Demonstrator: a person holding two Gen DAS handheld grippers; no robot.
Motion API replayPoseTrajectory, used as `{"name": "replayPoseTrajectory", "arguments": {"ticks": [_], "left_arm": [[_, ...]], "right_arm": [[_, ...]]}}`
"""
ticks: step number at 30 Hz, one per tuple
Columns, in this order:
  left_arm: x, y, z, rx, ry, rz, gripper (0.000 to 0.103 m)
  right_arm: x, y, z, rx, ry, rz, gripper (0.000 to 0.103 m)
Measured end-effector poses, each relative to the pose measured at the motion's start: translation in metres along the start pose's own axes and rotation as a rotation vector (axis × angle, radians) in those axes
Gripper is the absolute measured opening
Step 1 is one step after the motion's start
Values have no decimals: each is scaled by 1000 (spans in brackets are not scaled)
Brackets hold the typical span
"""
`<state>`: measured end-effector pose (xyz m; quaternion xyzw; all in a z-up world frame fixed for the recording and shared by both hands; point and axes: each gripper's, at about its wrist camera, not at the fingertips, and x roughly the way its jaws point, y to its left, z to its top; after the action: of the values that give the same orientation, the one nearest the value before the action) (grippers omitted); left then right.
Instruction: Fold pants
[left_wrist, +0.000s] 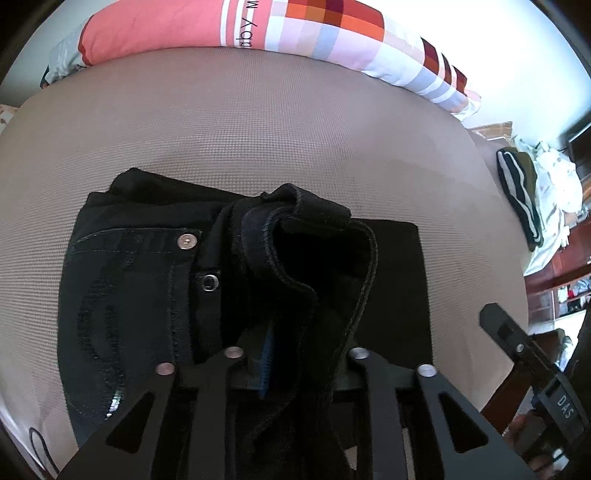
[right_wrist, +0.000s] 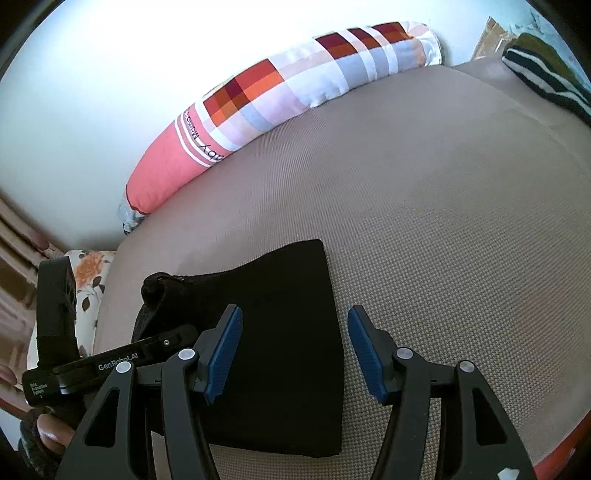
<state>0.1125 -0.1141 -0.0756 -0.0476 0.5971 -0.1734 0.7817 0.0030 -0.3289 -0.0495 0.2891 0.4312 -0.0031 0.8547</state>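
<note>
Folded pants (right_wrist: 280, 332) on bed (right_wrist: 443, 221); long pillow (right_wrist: 280, 96) behind, along the wall (right_wrist: 92, 92).

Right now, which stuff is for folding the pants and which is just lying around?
For the job:
- black pants, partly folded on the bed
- left gripper, with a bunched-up fold of the pants between its fingers
- right gripper, open over the folded edge

Just lying about:
- long checked pillow by the wall
- striped clothes pile off to the side
- bed itself

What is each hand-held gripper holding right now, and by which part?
Left hand-held gripper has the stitched hem of the black pants between its jaws; a firm pinch cannot be told. Right hand-held gripper is open, holding nothing.
</note>
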Motion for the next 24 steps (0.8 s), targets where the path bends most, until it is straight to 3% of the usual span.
{"name": "replayPoseTrajectory", "arguments": {"ticks": [4,8,10,14,18,22,24], "left_arm": [[-5,-4,-5,30,-6,-72,55],[-27,-4,-12,65,-30,-157,56],[-44,4,-14,87,-79,-149,57],[-74,35,-17,96,-183,-38,60],[-87,87,-19,12,-205,72,61],[-85,133,-27,-72,-204,185,61],[-82,151,-30,-115,-188,184,61]], "right_arm": [[1,-2,-2,7,8,8,57],[6,-6,-2,25,33,42,57],[11,-5,-2,23,68,76,59],[28,4,-5,21,177,212,59],[55,15,-8,16,307,313,59],[75,17,-12,14,368,318,59],[85,17,-16,14,394,314,59]]}}
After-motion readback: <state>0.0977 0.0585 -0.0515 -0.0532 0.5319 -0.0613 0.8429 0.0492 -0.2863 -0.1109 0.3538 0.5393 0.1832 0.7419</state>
